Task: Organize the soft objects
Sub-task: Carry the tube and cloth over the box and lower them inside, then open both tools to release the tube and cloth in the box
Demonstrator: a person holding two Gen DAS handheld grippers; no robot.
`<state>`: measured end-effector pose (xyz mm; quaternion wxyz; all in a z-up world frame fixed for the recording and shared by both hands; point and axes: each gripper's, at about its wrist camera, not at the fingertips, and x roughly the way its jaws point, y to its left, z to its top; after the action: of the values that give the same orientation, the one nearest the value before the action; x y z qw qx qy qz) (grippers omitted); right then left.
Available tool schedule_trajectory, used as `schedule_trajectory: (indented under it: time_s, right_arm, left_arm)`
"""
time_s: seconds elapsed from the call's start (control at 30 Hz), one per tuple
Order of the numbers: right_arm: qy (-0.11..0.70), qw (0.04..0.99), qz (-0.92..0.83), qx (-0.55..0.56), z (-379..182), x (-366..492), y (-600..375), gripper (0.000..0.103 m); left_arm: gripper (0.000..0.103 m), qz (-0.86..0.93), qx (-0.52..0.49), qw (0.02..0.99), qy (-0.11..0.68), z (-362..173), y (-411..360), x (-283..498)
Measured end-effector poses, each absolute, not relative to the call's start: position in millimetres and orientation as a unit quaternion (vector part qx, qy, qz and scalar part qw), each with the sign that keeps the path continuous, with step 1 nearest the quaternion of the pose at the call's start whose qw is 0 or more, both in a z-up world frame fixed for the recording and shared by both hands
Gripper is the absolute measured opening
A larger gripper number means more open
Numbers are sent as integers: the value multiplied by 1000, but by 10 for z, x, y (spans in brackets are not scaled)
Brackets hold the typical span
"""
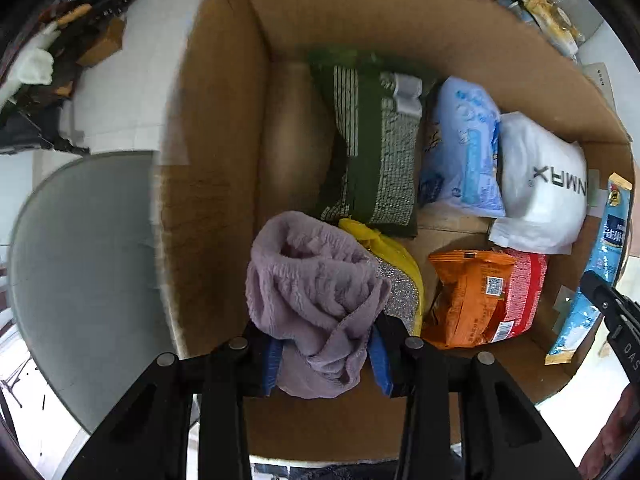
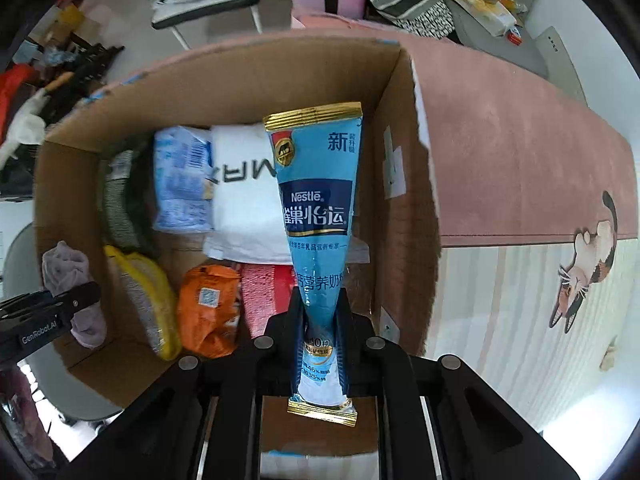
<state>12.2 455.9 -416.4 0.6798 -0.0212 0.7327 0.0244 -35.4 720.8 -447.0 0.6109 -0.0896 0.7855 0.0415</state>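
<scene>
Both cameras sit close above the open cardboard box (image 1: 224,128) (image 2: 248,80) and look down into it. The left wrist view looks from the box's left side, the right wrist view from its right side. Both see the orange snack bag (image 1: 472,296) (image 2: 208,308) inside.

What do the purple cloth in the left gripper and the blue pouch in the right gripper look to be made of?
Purple cloth: seems a plush, fleecy fabric, matte, with a fuzzy ribbed nap and limp folds. Blue pouch: likely plastic or foil film, glossy, with printed lettering, crimped gold ends, and creases where it is pinched.
</scene>
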Motion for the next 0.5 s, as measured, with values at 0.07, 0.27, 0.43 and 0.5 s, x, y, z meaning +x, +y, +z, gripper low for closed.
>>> schedule_trajectory:
  time_s: [0.07,0.27,0.43,0.5]
  right_arm:
    - [737,675,20,-27,-4255,135,4583,15]
    - [753,658,20,-28,-4377,113,4655,72]
    - [745,667,24,-17,-4230,63,4669,77]
    - [740,672,26,-22,-4153,26,4692,77]
  left_arm:
    - [35,34,-98,593,798,-4559,7206,-376]
    - [42,24,-97,598,796,-4472,7154,-386]
    - [52,23,-106,617,779,-4275,7115,-373]
    - [54,22,-111,627,771,-4172,7091,-377]
